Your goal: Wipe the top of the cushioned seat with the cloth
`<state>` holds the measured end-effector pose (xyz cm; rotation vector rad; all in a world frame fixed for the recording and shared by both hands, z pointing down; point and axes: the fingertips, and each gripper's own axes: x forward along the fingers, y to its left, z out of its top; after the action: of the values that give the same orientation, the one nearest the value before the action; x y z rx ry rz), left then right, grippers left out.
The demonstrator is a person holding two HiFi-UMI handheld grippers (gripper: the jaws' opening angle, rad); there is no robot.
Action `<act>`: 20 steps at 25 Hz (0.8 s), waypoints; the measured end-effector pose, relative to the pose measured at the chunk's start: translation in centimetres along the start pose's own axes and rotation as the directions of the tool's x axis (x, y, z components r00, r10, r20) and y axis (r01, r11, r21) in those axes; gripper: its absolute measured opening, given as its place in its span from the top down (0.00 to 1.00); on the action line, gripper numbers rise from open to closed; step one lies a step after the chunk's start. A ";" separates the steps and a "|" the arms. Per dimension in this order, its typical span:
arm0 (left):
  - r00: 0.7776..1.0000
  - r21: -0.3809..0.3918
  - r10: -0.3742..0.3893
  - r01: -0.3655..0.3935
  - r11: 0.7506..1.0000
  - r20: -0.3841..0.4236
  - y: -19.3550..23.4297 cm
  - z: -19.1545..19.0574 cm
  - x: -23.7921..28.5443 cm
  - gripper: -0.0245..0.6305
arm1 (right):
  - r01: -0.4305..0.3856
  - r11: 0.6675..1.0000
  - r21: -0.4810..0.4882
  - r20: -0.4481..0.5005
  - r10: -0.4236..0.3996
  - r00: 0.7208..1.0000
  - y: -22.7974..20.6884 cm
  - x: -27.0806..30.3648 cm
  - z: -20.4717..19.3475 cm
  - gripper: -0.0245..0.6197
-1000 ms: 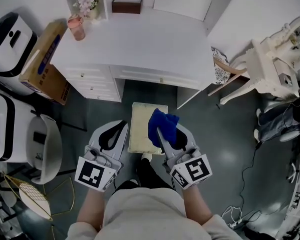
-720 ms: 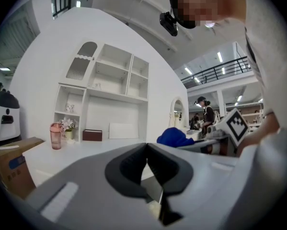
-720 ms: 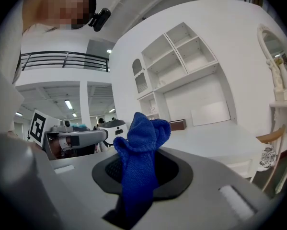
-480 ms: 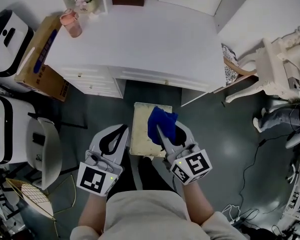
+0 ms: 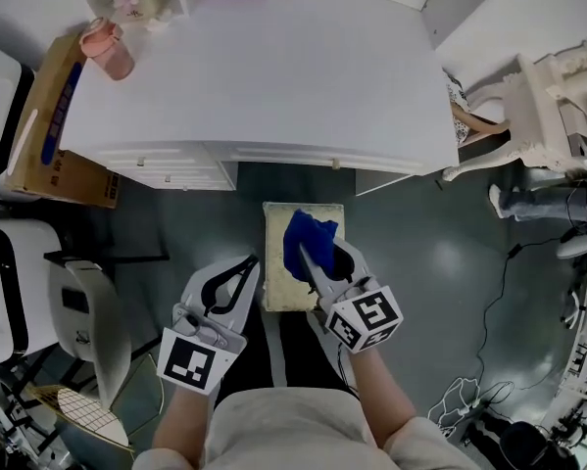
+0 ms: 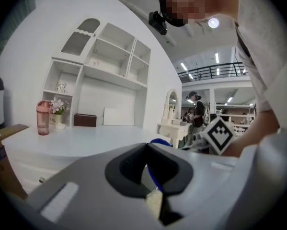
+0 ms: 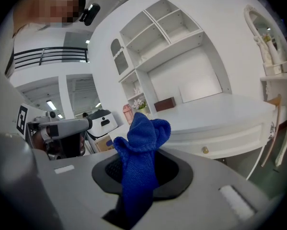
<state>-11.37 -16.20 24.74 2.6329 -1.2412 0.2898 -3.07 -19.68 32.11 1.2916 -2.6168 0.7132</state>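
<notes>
Head view, nearest first: the left gripper (image 5: 236, 274) has its jaws pressed together on nothing and sits just left of the cushioned seat (image 5: 278, 284). The right gripper (image 5: 317, 262) is pinching the blue cloth (image 5: 303, 238), which is bunched up over the seat's right side. Further out there's the white desk (image 5: 273, 76), with a pink bottle (image 5: 107, 52) at its far-left corner.

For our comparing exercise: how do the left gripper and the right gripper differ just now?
The right gripper is shut on the blue cloth; the left gripper is shut on nothing. The right gripper sits over the cushioned seat; the left gripper is beside it. Both point toward the white desk.
</notes>
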 end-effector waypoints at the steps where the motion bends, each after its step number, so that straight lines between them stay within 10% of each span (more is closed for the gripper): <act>1: 1.000 -0.008 -0.010 0.010 1.000 -0.004 0.6 -0.5 0.3 0.96 | 0.005 1.000 0.012 -0.012 -0.005 1.000 -0.3 0.9 -0.8 0.82; 20: 0.984 -0.092 -0.151 0.143 0.985 -0.094 5.3 -14.1 4.3 0.96 | 0.099 0.987 0.128 -0.263 -0.063 0.963 -7.4 14.2 -20.4 0.82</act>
<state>-14.03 -18.71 40.01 2.5858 -0.9992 0.3317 -7.88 -24.10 57.21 1.2378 -2.3298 0.9934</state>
